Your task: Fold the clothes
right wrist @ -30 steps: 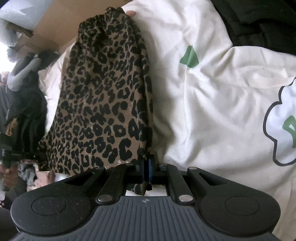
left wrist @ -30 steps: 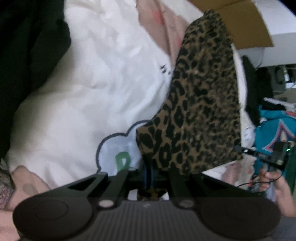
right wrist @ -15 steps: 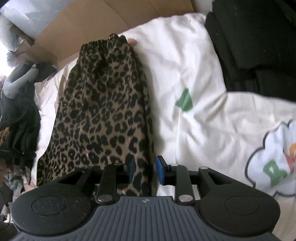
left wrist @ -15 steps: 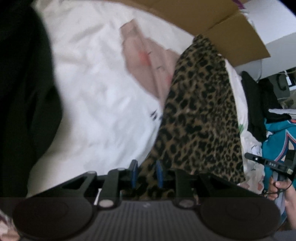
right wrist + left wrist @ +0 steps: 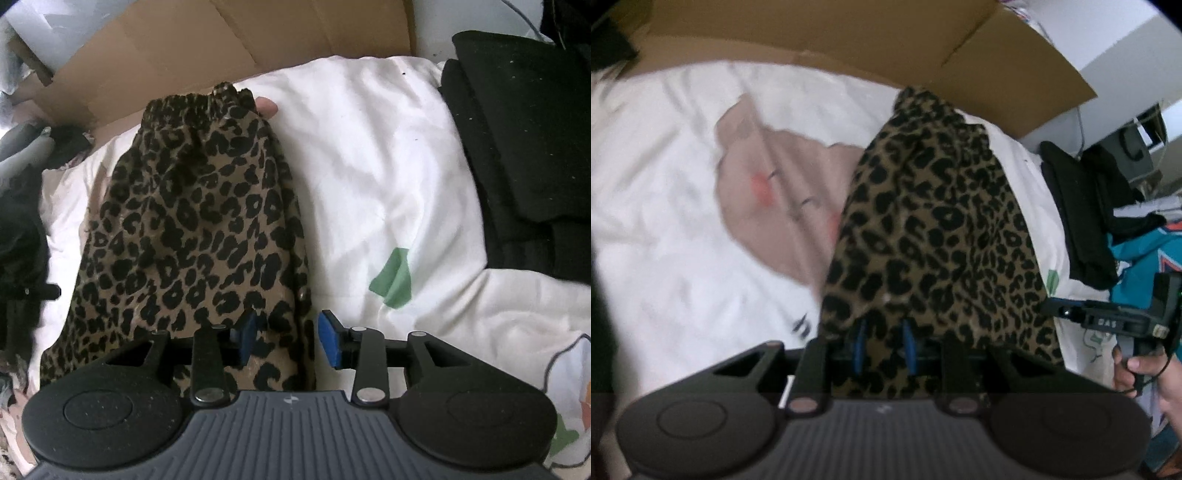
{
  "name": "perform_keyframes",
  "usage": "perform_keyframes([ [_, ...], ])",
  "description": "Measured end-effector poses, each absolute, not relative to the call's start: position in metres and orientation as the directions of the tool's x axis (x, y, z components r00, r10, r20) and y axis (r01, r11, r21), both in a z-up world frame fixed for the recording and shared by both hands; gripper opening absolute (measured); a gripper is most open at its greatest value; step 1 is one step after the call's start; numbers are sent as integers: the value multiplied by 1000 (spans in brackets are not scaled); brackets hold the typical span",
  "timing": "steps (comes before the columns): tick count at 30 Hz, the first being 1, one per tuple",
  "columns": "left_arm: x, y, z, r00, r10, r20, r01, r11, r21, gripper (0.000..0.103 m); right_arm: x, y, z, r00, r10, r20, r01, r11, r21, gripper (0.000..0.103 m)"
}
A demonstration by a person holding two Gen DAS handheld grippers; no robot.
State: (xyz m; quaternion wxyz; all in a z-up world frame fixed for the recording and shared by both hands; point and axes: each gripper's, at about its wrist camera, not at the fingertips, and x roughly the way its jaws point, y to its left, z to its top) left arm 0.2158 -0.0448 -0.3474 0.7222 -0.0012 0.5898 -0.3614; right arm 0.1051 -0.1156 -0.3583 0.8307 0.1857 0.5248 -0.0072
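Leopard-print skirt lies folded lengthwise on the white bed, both grips letting go.

The bed [image 5: 369,147] fills both frames; the skirt [image 5: 192,221] runs up the centre-left. The right hand-held gripper [image 5: 284,339] is opening, cloth between its jaws; the left hand-held gripper [image 5: 884,345] stands narrow, fabric draped over it. Withdrawing could snag the hem and undo the fold.

Both handheld grippers look alike: a dark grey ribbed housing, flanked by two round black discs with a shallow circle pressed into each. The right gripper [image 5: 286,341] has black linkage arms pinned with silver screws, black triangular braces, and bright blue pads [image 5: 330,343] on its fingers (a small round mark sits on the ribs). The left gripper [image 5: 884,347] shows the same, its blue pads [image 5: 860,345] narrower in view.
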Motion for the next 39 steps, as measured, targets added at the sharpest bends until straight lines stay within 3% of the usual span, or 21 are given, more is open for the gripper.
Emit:
perform_keyframes([
  [7,221,-71,-358,37,-526,-850,584,701,-409,22,114,-116,-371,413,32,-910,195,973,122,42],
  [10,225,-76,-369,43,-506,-862,590,709,-387,22,113,-124,-374,382,-41,-923,237,970,55,26],
  [21,228,-98,-397,14,-498,-867,631,677,-379,21,109,-120,-331,560,165,-812,145,945,292,27],
  [27,232,-103,-400,1,-514,-858,625,670,-401,18,136,-87,-339,543,293,-786,10,934,356,29],
  [39,231,-122,-371,48,-551,-833,705,610,-363,16,150,-105,-376,500,146,-853,64,977,205,24],
])
